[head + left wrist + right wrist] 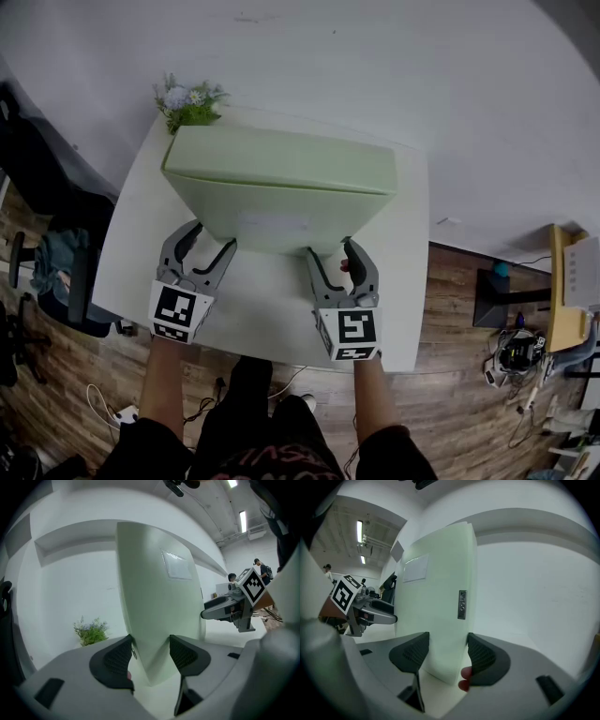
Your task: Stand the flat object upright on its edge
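Left gripper (151, 656) is clamped on one lower corner of the green slab (281, 202), right gripper (443, 656) on the other. Slab rises near-upright just ahead of both.

Risk: its bottom edge may skid on the smooth table (281, 309) at release, so the slab topples toward the flowers (190, 103) beyond.

Only the right gripper view shows the button strip (462, 604) on its side edge.
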Tool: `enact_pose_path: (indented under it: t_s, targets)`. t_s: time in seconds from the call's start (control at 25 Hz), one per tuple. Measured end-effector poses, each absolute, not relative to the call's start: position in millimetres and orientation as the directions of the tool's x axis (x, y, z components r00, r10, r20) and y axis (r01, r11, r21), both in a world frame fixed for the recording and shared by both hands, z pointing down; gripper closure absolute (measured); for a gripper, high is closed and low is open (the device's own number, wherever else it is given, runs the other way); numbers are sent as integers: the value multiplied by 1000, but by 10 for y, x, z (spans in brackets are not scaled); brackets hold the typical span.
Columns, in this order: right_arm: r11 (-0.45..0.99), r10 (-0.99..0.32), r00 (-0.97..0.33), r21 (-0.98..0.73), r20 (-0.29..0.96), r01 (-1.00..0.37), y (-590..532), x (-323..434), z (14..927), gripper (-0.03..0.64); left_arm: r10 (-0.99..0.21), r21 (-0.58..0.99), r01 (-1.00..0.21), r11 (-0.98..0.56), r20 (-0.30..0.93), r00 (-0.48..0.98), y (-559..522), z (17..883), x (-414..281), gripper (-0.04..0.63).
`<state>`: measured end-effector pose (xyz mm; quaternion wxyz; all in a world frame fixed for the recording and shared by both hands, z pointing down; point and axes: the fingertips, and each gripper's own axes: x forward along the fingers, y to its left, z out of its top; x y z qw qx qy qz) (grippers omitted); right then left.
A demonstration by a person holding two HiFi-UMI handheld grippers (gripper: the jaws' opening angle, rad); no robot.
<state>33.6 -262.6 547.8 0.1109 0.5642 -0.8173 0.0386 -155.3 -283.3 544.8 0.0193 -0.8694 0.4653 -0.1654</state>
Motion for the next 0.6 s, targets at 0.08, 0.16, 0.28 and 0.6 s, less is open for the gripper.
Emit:
enact_pose_path:
  t_s: [0.08,0.16,0.28,0.6]
  targets:
    - [361,-914,-339,64,223,-930,-2620,336,5482,348,-816,-184,-805,-564,272,509,-2825,5453,-1562,328]
    - [360,-914,-339,65,222,-931,-2619,336,5477,348,-817,-186,-804,-565,265,512,-2828,5428,-1555,328]
    - [359,-916,-336,74,219,-930,-2616,339,5473,348,-816,-184,-802,-568,259,518,-2820,5420,-1547,328]
    - [353,-913,-344,2,219,-936,-2604,393,5530,348,-811,-226,-787,-574,287,510,-2818,5452,-1556,327]
